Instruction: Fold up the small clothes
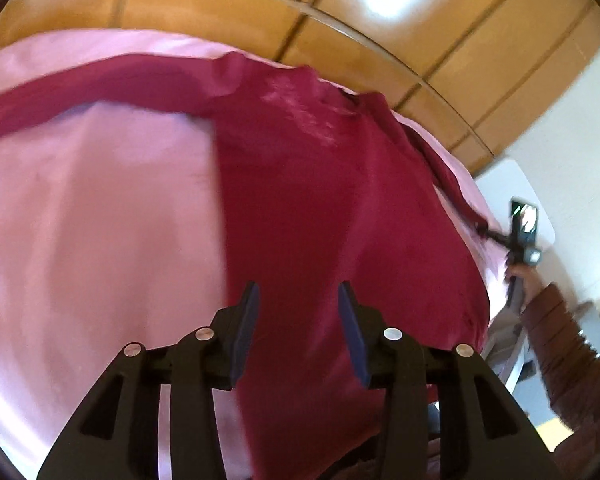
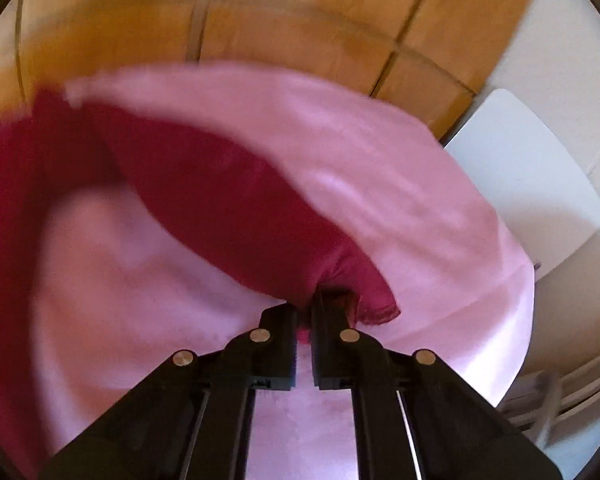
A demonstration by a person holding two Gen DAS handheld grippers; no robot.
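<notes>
A dark red long-sleeved top [image 1: 320,184] lies spread on a pink cloth [image 1: 100,208], one sleeve stretched to the left. My left gripper [image 1: 298,292] is open and empty, its jaws apart just above the top's lower part. My right gripper [image 2: 306,300] is shut on the cuff end of the top's other sleeve [image 2: 220,196] and holds it over the pink cloth [image 2: 360,152]. In the left wrist view the right gripper [image 1: 520,236] shows at the far right, at the end of that stretched sleeve.
Wooden cabinet doors [image 1: 340,12] stand behind the cloth-covered surface. A white chair or small table [image 2: 532,176] stands to the right, past the cloth's edge. The person's brown-sleeved arm [image 1: 564,360] is at the right.
</notes>
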